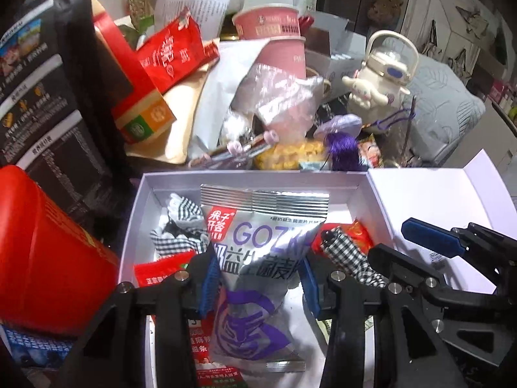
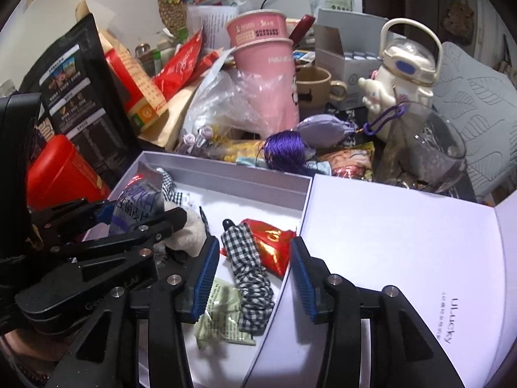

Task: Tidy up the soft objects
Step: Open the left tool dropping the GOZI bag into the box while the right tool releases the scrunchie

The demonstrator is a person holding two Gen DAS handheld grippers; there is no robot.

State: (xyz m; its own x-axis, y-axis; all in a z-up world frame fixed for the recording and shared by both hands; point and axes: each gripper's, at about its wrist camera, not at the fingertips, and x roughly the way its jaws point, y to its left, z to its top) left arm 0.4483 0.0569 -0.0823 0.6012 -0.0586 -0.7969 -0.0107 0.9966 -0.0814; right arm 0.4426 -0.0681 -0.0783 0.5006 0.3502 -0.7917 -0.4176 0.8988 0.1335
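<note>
1. Left wrist view: blue pads of the left gripper [image 1: 255, 286] squeeze the silver snack bag [image 1: 258, 271], holding it over the white box [image 1: 357, 194] so it can go in with the checkered cloth [image 1: 181, 229].
2. Right wrist view: right gripper [image 2: 253, 276] is let go, jaws apart, nothing pinched. Below it the checkered scrunchie [image 2: 248, 278] and red packet [image 2: 274, 242] lie in the box, beside the flat lid [image 2: 404, 252].
</note>
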